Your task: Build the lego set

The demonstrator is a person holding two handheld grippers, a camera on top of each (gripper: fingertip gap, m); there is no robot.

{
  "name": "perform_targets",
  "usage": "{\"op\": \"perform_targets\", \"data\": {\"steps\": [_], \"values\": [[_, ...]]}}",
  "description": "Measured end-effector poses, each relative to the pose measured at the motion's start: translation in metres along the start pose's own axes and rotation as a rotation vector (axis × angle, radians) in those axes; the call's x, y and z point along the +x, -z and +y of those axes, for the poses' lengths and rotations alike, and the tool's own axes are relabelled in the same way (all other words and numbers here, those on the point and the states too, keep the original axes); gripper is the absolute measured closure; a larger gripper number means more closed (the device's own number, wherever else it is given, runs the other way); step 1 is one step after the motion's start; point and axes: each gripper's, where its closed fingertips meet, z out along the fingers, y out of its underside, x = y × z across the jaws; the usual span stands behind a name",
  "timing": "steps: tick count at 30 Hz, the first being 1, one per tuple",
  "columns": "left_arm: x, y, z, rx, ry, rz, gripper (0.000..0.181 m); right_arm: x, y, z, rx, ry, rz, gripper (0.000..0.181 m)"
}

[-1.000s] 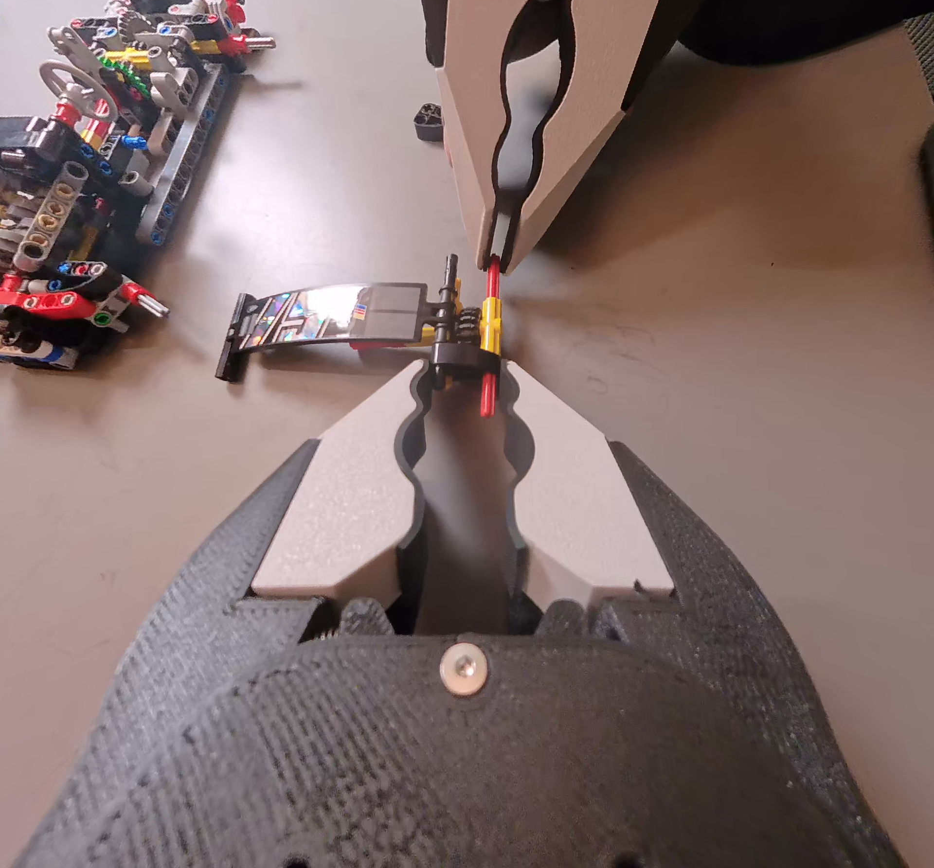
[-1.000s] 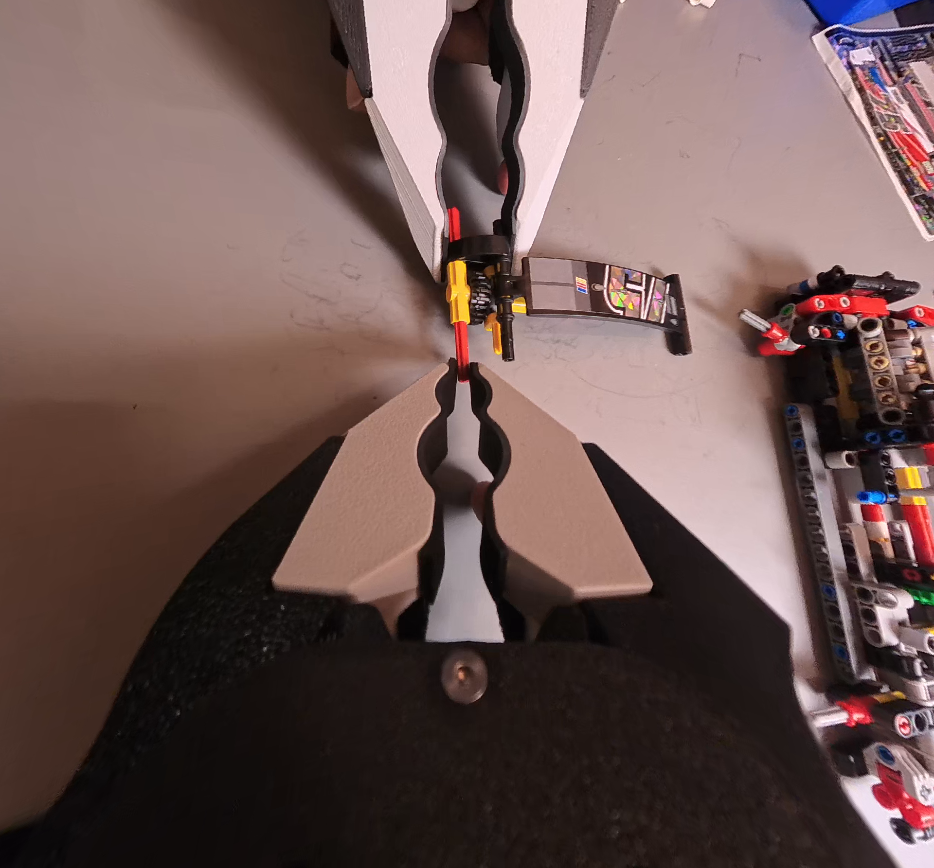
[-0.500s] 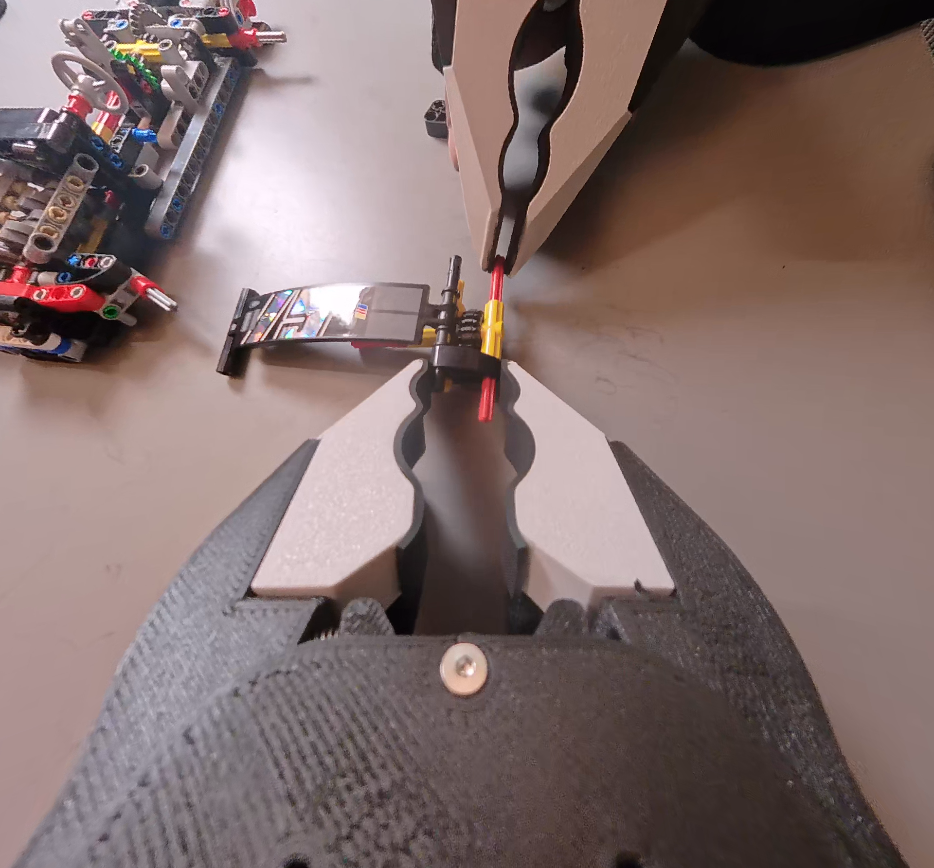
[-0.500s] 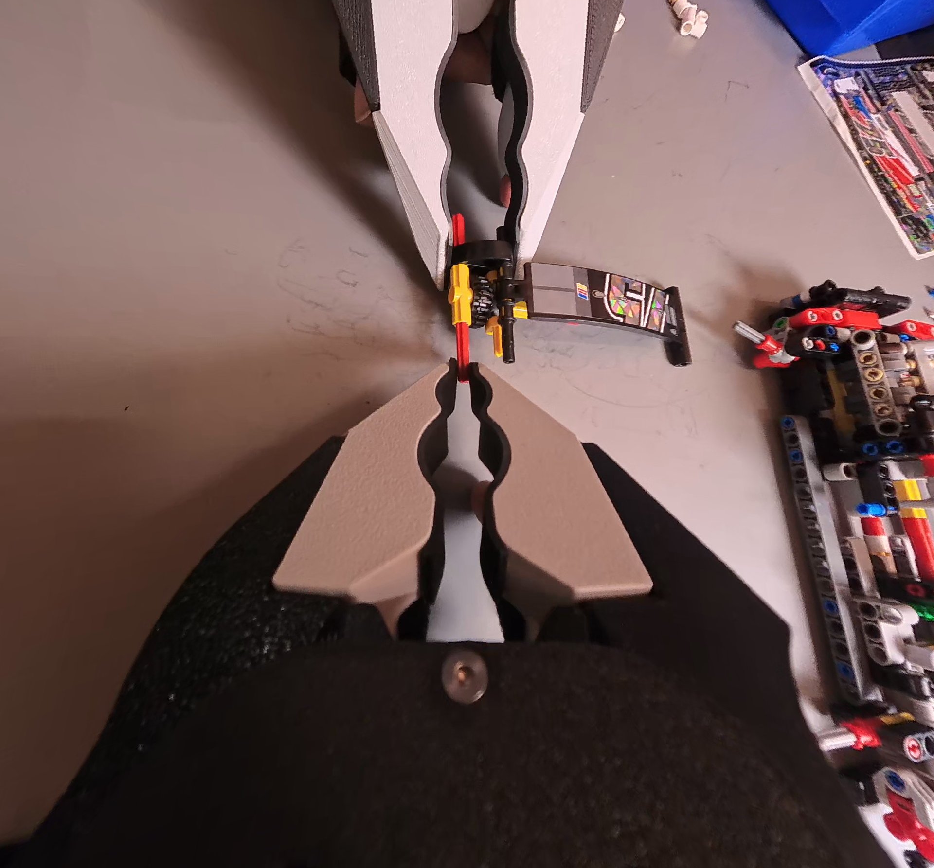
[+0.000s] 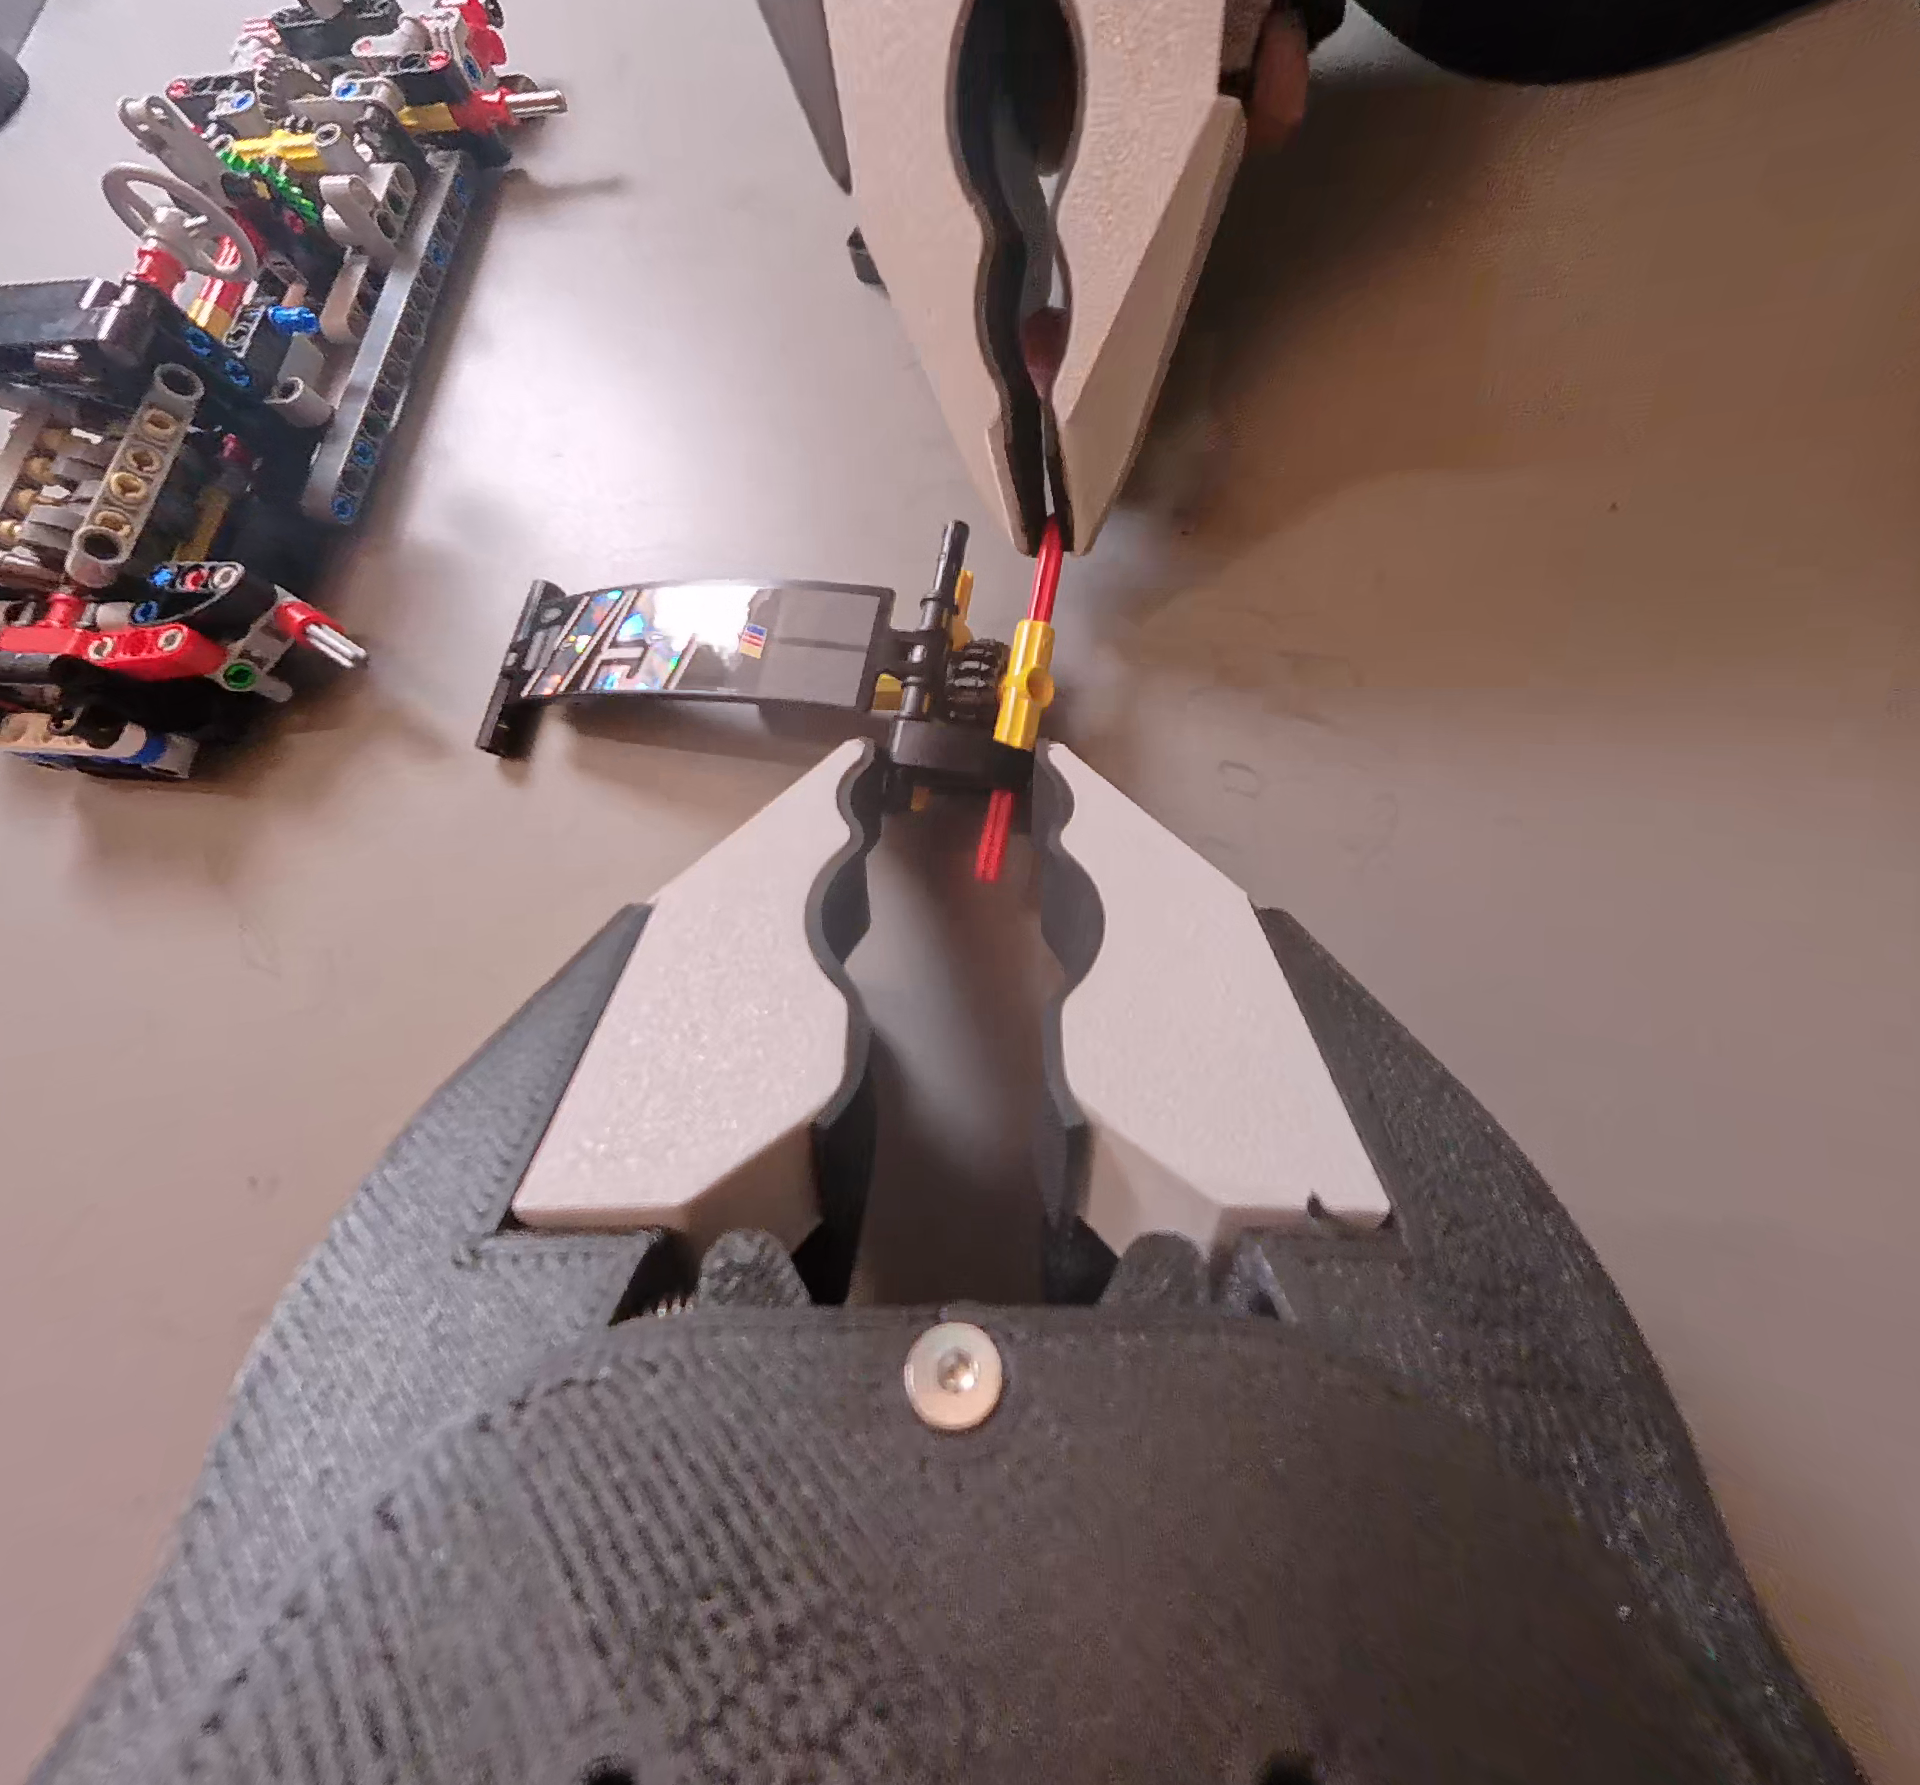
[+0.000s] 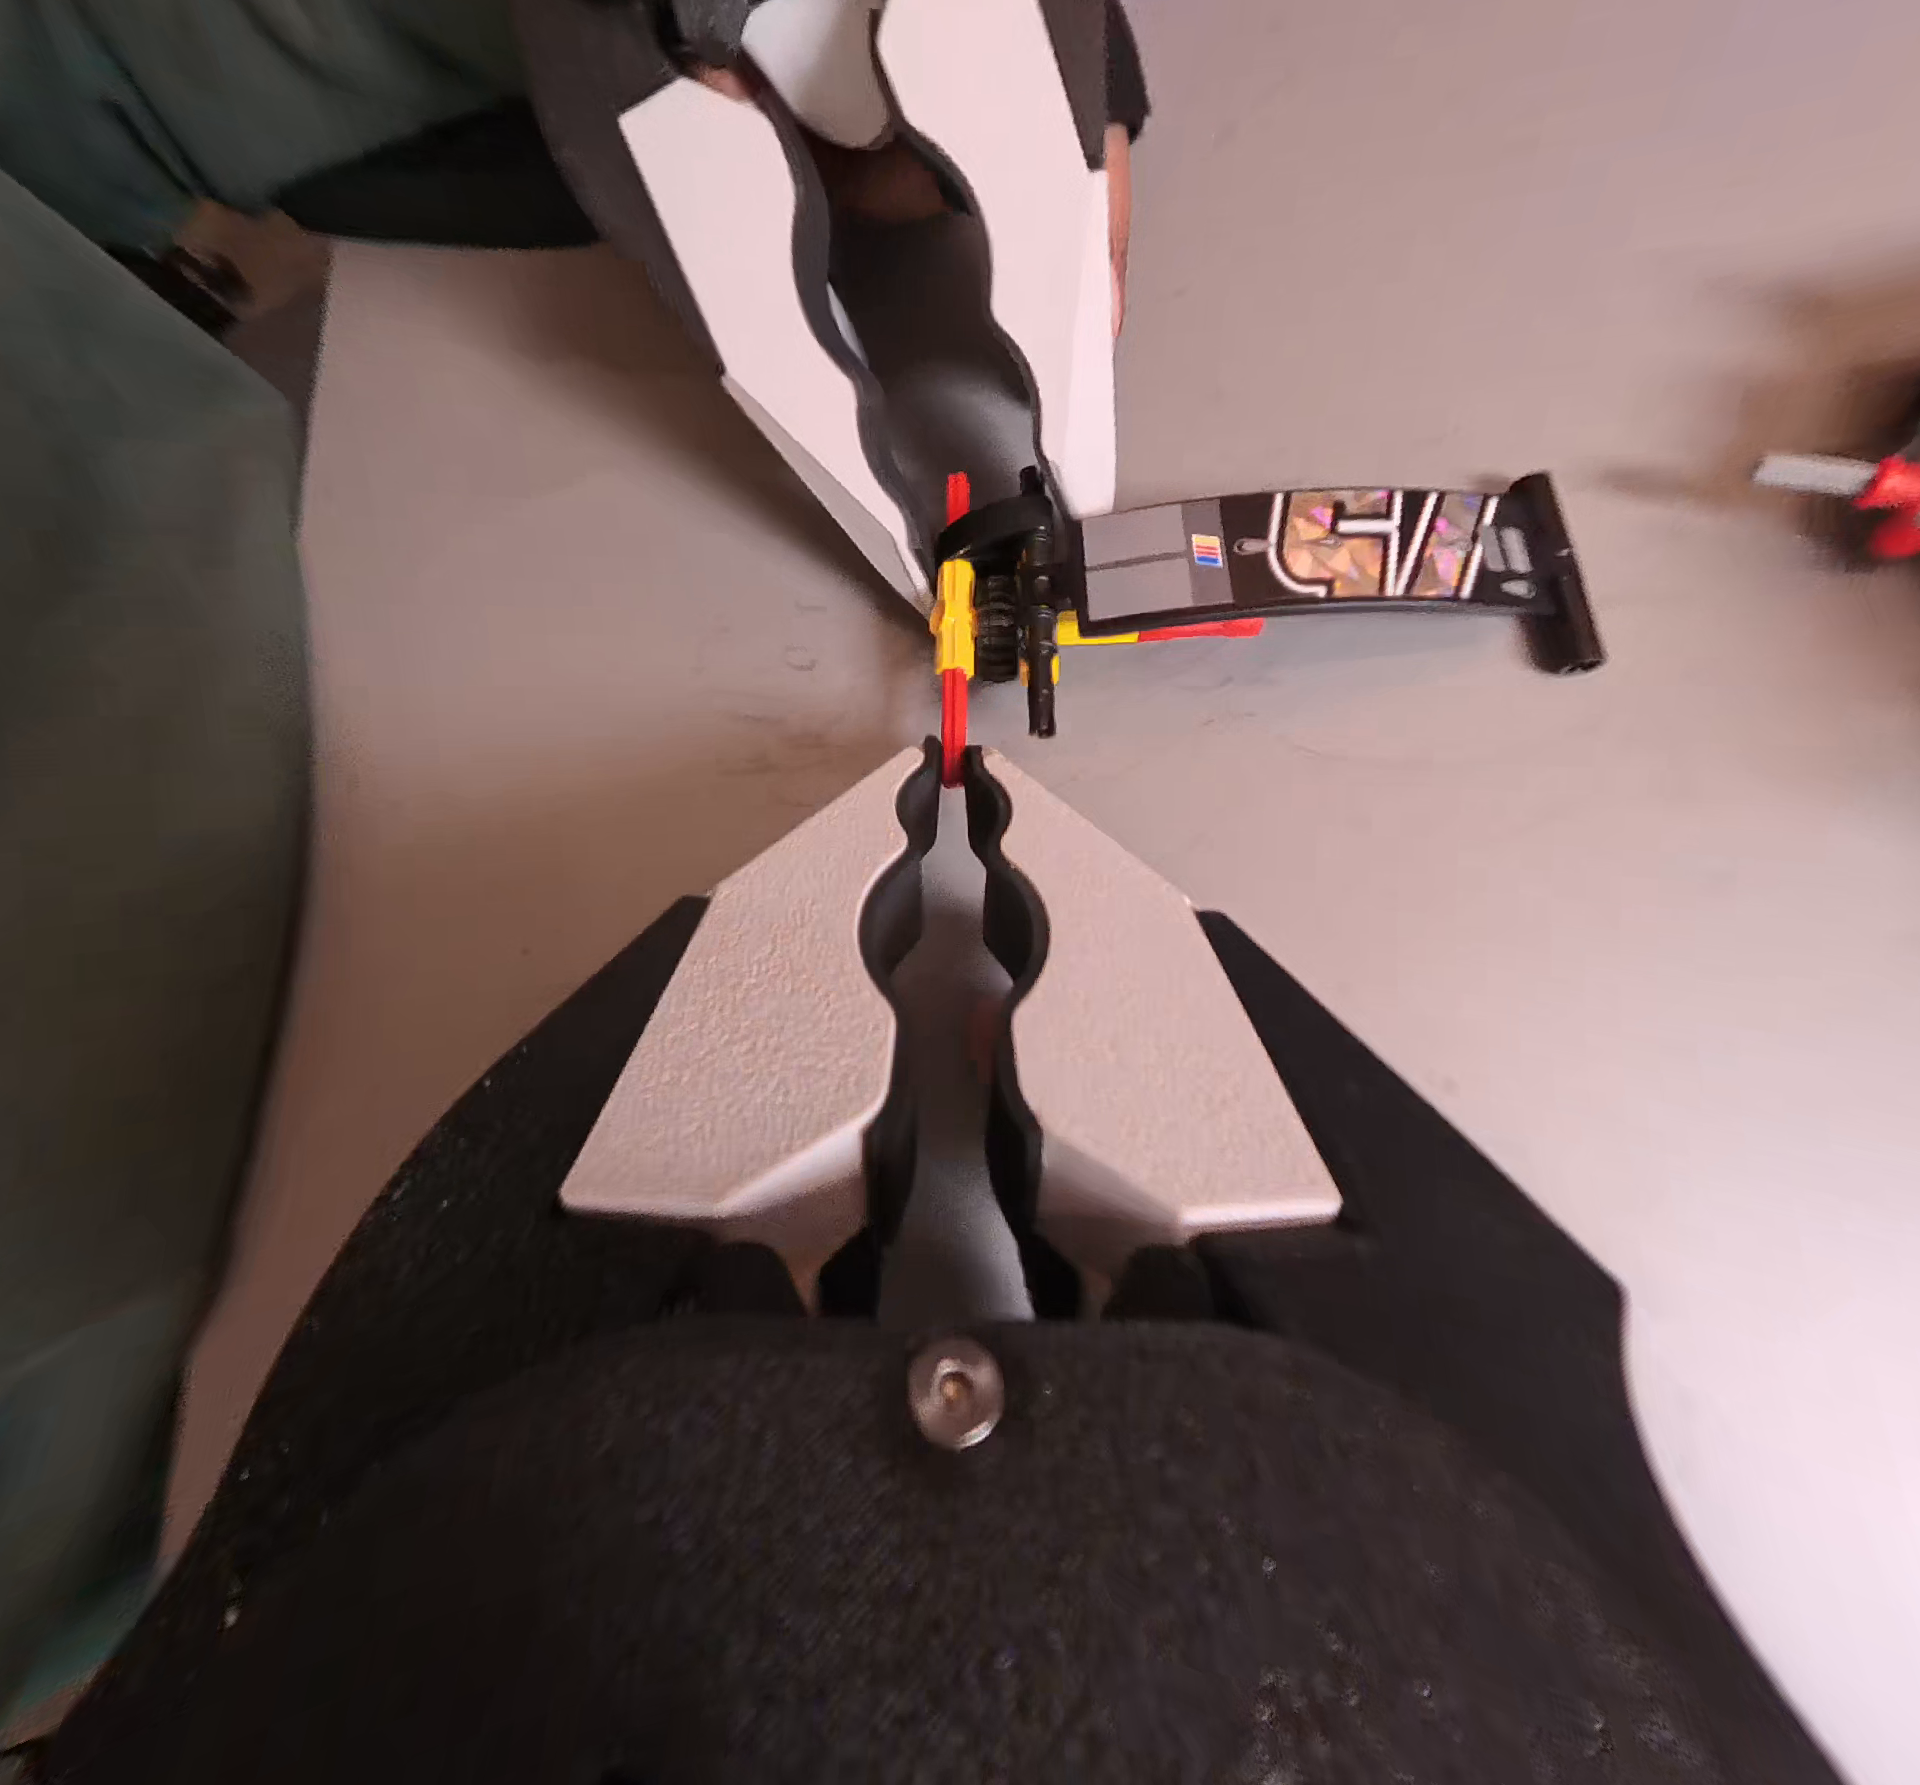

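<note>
Left claw: pinching the black end piece of the small sub-assembly between its grey fingertips, the wavy inner edges apart farther back.
Right claw: pressed together on the near end of the red axle; in the left wrist view it comes in from 12 o'clock, tips closed on the axle's far end.
Red axle: runs through a yellow connector and pokes out past the black end piece into the left claw's gap — thin, slightly tilted.
Sub-assembly: a black gear and a black pin sit just beside the yellow connector; a curved black panel with shiny stickers reaches toward 9 o'clock in the left wrist view, 3 o'clock in the right wrist view.
Main lego build: well apart at 10 o'clock in the left wrist view, resting on the surface — many colours, a grey steering wheel on top.
Person: a fingertip shows behind the right claw; dark green clothing at 9 o'clock in the right wrist view.
</note>
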Motion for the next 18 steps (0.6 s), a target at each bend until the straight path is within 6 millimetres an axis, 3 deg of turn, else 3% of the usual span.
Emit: {"op": "perform_targets", "data": {"steps": [10, 15, 18], "values": [[-0.0016, 0.0015, -0.0002, -0.001, -0.074, -0.039, 0.155, -0.0023, 0.0014, -0.0039, 0.018, -0.349, -0.235, 0.180], [-0.0017, 0.0013, 0.0007, -0.002, -0.033, -0.022, 0.155, -0.0017, 0.0004, -0.0033, 0.005, -0.329, -0.211, 0.180], [-0.0035, 0.0015, 0.0020, -0.005, 0.001, -0.017, 0.156, 0.0019, 0.0013, -0.0051, 0.014, -0.205, -0.134, 0.173]]}}
